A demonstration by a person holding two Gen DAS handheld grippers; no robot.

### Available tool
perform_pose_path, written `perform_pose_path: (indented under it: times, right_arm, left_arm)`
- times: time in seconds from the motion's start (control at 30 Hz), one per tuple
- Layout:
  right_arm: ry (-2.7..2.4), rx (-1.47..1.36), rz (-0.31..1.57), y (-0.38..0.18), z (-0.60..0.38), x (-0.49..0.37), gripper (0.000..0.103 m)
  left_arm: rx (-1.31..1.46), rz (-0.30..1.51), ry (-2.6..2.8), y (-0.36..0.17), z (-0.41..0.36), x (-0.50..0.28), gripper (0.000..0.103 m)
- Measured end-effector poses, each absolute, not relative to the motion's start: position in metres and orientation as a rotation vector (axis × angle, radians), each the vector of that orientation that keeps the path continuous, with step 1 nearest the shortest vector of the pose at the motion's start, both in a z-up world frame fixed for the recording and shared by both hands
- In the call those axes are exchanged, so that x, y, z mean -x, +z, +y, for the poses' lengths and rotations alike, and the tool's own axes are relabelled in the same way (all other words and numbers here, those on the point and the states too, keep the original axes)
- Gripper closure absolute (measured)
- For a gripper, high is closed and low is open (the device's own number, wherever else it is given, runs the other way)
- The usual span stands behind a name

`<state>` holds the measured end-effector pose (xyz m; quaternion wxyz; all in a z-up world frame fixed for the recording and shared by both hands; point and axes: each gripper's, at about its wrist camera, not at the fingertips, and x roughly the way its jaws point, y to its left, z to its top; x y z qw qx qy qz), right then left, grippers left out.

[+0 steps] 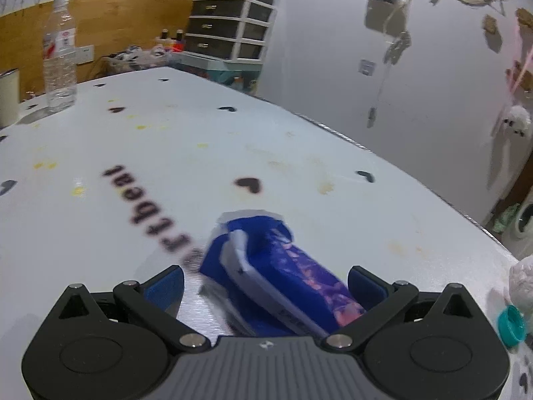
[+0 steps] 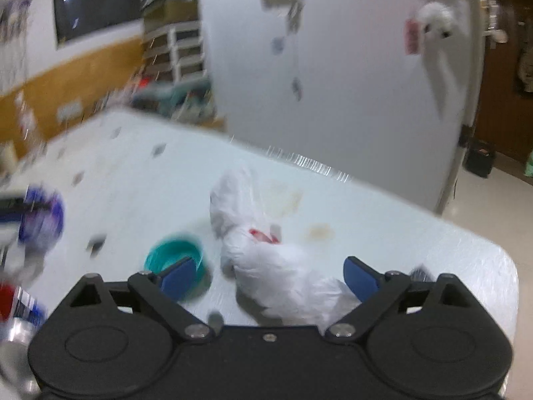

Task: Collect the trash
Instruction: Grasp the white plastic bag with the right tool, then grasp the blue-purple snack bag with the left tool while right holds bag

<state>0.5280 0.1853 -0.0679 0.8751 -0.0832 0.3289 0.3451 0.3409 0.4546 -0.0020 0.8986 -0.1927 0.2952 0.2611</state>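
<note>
A crumpled blue and purple snack wrapper (image 1: pixel 276 273) lies on the white table (image 1: pixel 166 153) between the open fingers of my left gripper (image 1: pixel 266 285); its lower end reaches the right pad, touching or not I cannot tell. A crumpled white plastic bag (image 2: pixel 266 250) with a red mark lies between the open fingers of my right gripper (image 2: pixel 271 275). A teal cap (image 2: pixel 175 260) sits just left of the bag, by the left fingertip. The wrapper also shows blurred at the left edge of the right wrist view (image 2: pixel 41 220).
A clear water bottle (image 1: pixel 59 56) and a white cup (image 1: pixel 8 96) stand at the table's far left. The teal cap (image 1: pixel 511 325) and white bag (image 1: pixel 523 280) show at the right edge. The table edge (image 1: pixel 383 156) drops off beyond. Drawers (image 1: pixel 230 26) stand behind.
</note>
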Motion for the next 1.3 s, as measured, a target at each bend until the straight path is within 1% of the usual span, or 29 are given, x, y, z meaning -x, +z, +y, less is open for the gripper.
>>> perform_pose_path:
  times: [0.1,0.17,0.2,0.3,0.43,0.53,0.6,0.73,0.87,0.93,0.97,1.1,1.3]
  right_arm:
    - [0.768,0.191,0.75,-0.07,0.184,-0.509,0.012]
    - [0.802,0.171,0.766,-0.068,0.18,-0.497,0.012]
    - [0.813,0.165,0.768,-0.066,0.179,-0.492,0.012]
    - [0.822,0.139,0.759,-0.058,0.174,-0.484,0.012]
    - [0.782,0.103,0.705,-0.044,0.168,-0.481,0.012]
    - [0.72,0.08,0.661,-0.036,0.169,-0.489,0.012]
    - [0.68,0.079,0.647,-0.034,0.17,-0.497,0.012]
    - [0.648,0.082,0.678,-0.04,0.18,-0.512,0.014]
    - [0.654,0.107,0.739,-0.054,0.198,-0.516,0.022]
    - [0.627,0.137,0.765,-0.061,0.205,-0.515,0.034]
    - [0.603,0.153,0.765,-0.063,0.208,-0.514,0.046]
    - [0.565,0.181,0.733,-0.064,0.214,-0.506,0.049]
    - [0.652,0.197,0.637,-0.041,0.235,-0.49,0.049]
  left_arm:
    - [0.417,0.579,0.401,-0.004,0.447,-0.344,0.001]
    - [0.382,0.569,0.319,-0.003,0.437,-0.348,0.002]
    - [0.349,0.566,0.288,-0.002,0.43,-0.35,0.005]
    - [0.288,0.571,0.206,0.001,0.413,-0.355,0.007]
    - [0.261,0.606,0.202,0.002,0.4,-0.363,0.006]
    - [0.308,0.638,0.263,0.002,0.401,-0.364,0.006]
    - [0.386,0.655,0.292,0.002,0.405,-0.363,0.006]
    - [0.58,0.689,0.267,0.003,0.42,-0.359,0.006]
    - [0.552,0.712,0.261,0.005,0.418,-0.36,0.006]
    - [0.523,0.724,0.25,0.005,0.412,-0.364,0.006]
    - [0.522,0.725,0.231,0.005,0.409,-0.366,0.006]
    - [0.505,0.723,0.208,0.004,0.398,-0.371,0.006]
    - [0.577,0.696,0.17,0.001,0.398,-0.373,0.006]
